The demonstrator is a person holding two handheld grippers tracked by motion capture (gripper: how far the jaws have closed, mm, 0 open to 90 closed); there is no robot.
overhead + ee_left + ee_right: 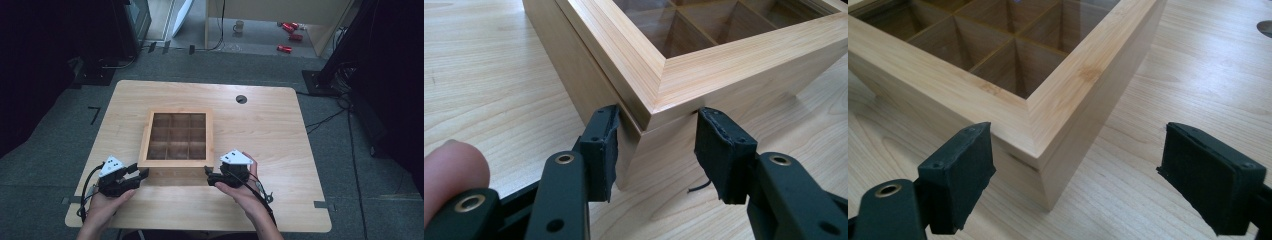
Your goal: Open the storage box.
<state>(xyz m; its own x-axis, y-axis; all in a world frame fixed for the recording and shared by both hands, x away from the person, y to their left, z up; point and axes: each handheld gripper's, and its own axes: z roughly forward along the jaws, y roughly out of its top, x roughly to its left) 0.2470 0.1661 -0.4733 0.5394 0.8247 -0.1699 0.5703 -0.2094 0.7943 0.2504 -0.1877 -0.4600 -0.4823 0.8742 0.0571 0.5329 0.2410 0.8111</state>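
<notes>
The wooden box (176, 137) with its glass-paned lid sits at the middle of the table (280, 150), near my edge. My left gripper (656, 150) has narrowed onto its near left corner, pads pressing the two walls just under the lid seam. My right gripper (1075, 175) stands wide around the near right corner, touching nothing. I judge I'm bracing to lift the lid; next, the right must pinch in
</notes>
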